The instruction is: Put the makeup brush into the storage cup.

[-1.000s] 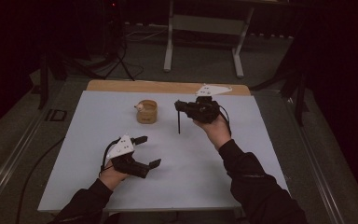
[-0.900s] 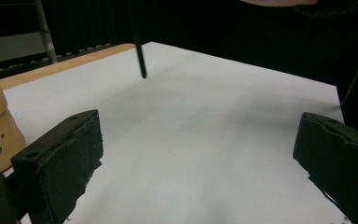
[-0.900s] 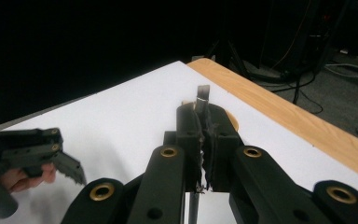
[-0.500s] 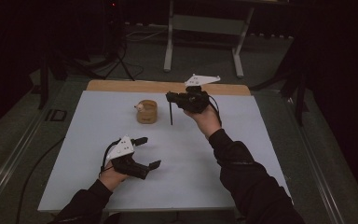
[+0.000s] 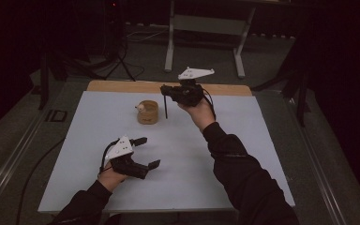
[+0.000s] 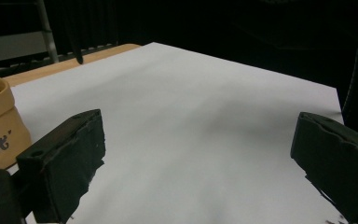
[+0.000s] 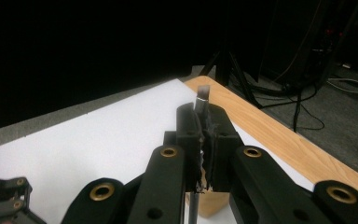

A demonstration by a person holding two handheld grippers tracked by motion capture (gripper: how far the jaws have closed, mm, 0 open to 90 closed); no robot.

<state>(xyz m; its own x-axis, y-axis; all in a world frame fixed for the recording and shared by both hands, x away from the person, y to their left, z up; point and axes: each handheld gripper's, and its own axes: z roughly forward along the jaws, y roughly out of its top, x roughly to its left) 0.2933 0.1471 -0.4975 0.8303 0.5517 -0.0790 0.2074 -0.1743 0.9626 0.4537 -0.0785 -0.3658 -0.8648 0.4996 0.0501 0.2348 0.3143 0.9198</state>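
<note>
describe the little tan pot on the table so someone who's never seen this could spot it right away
Start at the white table with a wooden strip along its far edge. Left of the raised right gripper, which holds a thin dark rod hanging down, stands the tan pot. It is the lone short, round, upright thing standing on the white surface.

right gripper [image 7: 204, 140]: clamped on thin dark stick [image 7: 202, 99] | below: tan cup [image 7: 208, 201] | white tabletop [image 7: 98, 140]
</note>
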